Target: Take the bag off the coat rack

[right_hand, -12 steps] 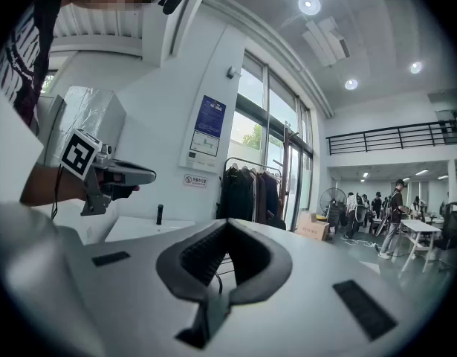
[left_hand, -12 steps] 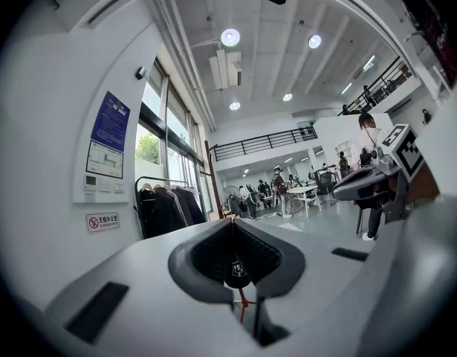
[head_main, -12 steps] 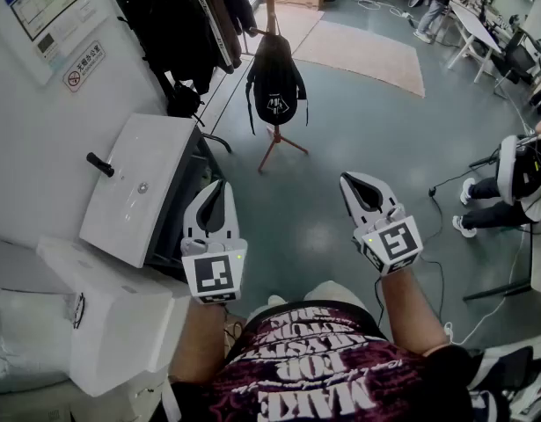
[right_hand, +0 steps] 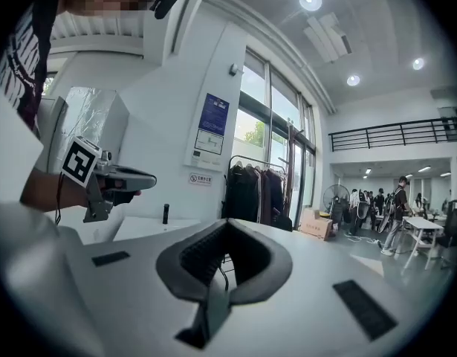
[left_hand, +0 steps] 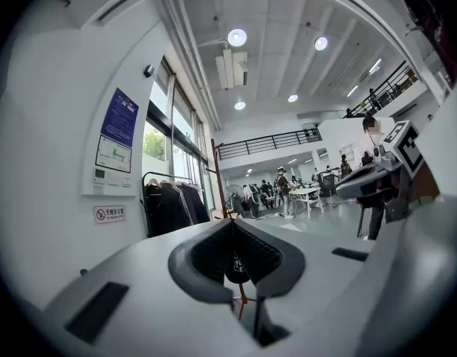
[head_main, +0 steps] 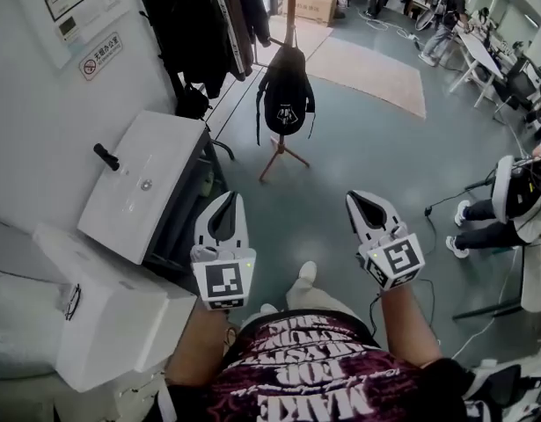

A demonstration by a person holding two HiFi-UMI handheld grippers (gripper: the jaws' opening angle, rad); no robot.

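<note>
A black backpack [head_main: 286,92] hangs from the reddish pole of a coat rack [head_main: 292,7], which stands on tripod legs ahead of me across the floor. Both grippers are held out at waist height, well short of the bag. My left gripper [head_main: 238,198] has its jaws together with nothing in them. My right gripper [head_main: 352,198] is likewise shut and empty. In the left gripper view the backpack [left_hand: 234,265] shows small through the gap behind the joined tips [left_hand: 232,223]. The right gripper view looks past its closed tips [right_hand: 227,223] toward the hanging coats [right_hand: 250,192].
A garment rail with dark coats [head_main: 204,25] stands left of the coat rack by the wall. A white cabinet [head_main: 142,178] and a white box [head_main: 112,310] line my left side. A person sits at the right [head_main: 516,196]. A rug [head_main: 367,60] lies beyond.
I have stepped forward: the backpack and coat rack sit lower and nearer in the head view, and a foot now shows below. Both grippers stay shut and empty.
</note>
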